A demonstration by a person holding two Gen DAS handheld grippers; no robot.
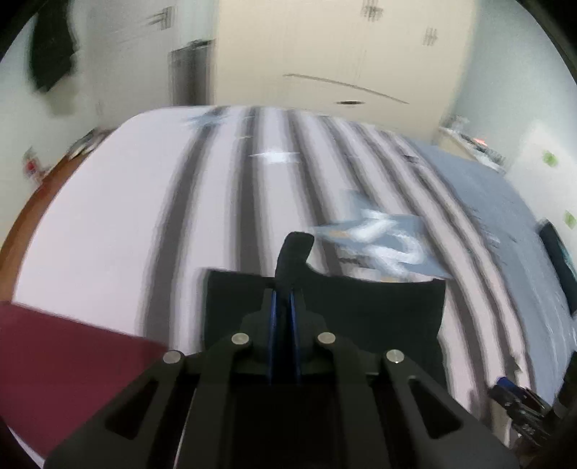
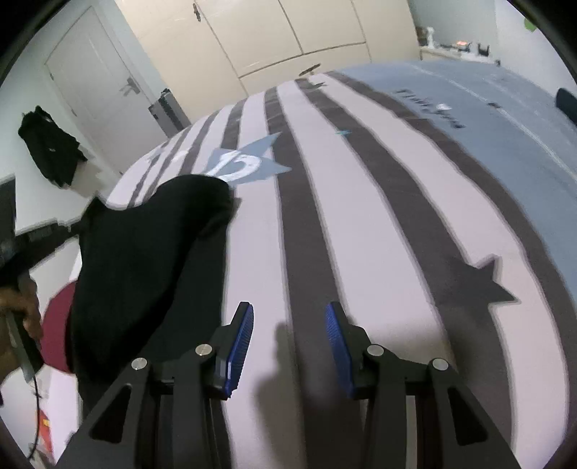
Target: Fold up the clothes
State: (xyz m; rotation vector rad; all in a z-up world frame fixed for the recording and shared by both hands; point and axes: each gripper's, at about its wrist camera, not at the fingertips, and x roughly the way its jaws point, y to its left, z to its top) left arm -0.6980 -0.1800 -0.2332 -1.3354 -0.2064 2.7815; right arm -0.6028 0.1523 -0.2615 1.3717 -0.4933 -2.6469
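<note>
A black garment hangs from my left gripper, whose blue pads are shut on a pinch of its cloth; a tuft sticks up above the fingertips. The left wrist view is motion-blurred. In the right wrist view the same black garment drapes at the left, lifted off the striped bedspread. My right gripper hovers open over the bedspread to the right of the garment, with nothing between its fingers. A maroon garment lies flat at the near left, partly under the black garment.
A person's hand holds the left tool. Dark clothes hang by a white door. Cream wardrobes and a grey case stand beyond the bed. A dark item lies at the far right.
</note>
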